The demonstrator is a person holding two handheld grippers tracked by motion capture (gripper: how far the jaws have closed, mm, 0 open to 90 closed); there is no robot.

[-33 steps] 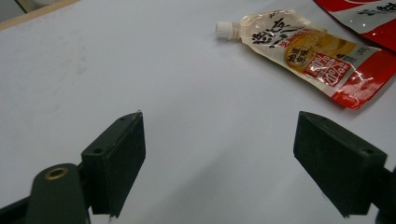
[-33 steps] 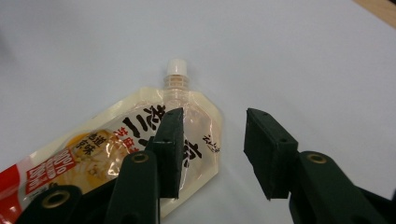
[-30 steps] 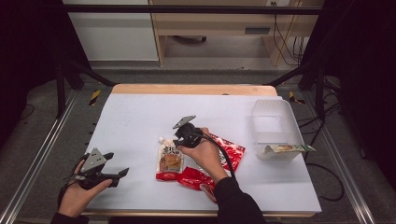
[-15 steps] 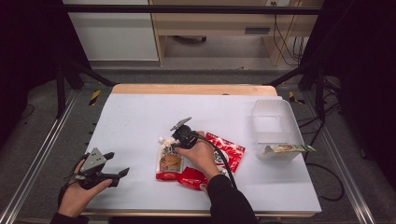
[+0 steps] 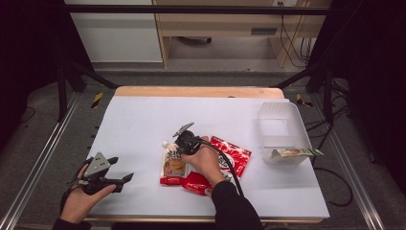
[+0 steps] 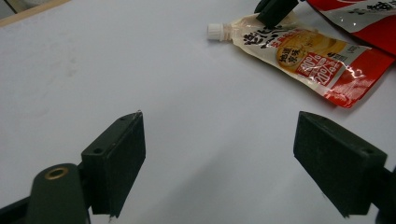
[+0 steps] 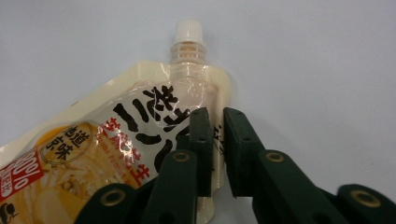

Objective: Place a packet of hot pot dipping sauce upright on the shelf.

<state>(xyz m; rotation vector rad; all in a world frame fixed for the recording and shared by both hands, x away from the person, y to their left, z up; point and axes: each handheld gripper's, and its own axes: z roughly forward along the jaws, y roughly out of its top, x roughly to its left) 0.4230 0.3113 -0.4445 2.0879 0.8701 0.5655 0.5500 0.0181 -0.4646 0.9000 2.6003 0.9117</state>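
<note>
On the white table, the right gripper has just closed its jaws, pinching the spouted pouch; the left gripper gapes empty nearby, grey floor beyond.

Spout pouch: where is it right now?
In the high view the spout pouch lies near the middle of the white table, left of the red packets. The right gripper pinches its upper edge, just below the white cap.
</note>
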